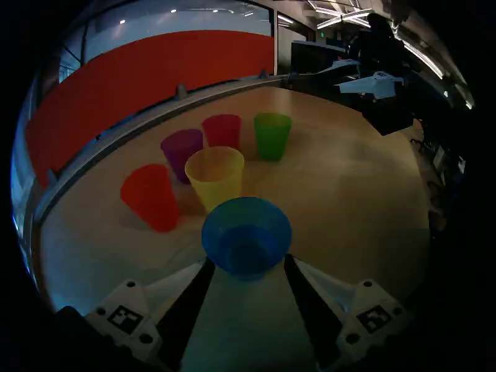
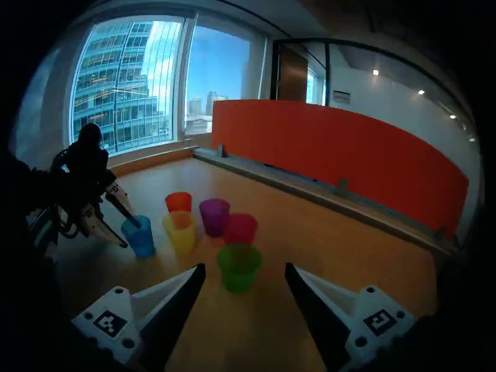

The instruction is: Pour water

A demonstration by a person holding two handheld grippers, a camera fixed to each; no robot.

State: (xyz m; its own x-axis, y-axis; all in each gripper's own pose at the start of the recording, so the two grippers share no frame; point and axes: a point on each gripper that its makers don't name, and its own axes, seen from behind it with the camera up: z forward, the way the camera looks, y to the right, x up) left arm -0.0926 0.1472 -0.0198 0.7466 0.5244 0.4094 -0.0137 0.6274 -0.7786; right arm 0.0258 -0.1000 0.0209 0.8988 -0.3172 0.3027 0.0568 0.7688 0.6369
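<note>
**A:** What has the left gripper got?

**B:** The blue cup. Both fingers press on its sides, one at 9 o'clock of the cup and one at 3. The cup is upright with its mouth open to the camera.

**A:** Any water in it?

**B:** The light is dim. A darker disc sits low inside, which may be water, but I cannot be sure.

**A:** And the other cups?

**B:** They are grouped on the wooden table. Taken from the blue cup in the left gripper view, the yellow cup is just beyond it at 12 o'clock. The orange cup is at 10 and the purple cup at 11, behind the yellow one. The pink cup is farther out at 12 and the green cup is at 1.

**A:** What about the right gripper?

**B:** Its jaws are spread wide and hold nothing. In the right gripper view the green cup stands upright ahead of them at 12 o'clock, in line with the gap and clear of both fingers. The blue cup is off at 10 o'clock there, well apart from the green one.

**A:** And behind the table?

**B:** An orange partition runs along the table's far edge, with tall windows at 11 o'clock.
</note>
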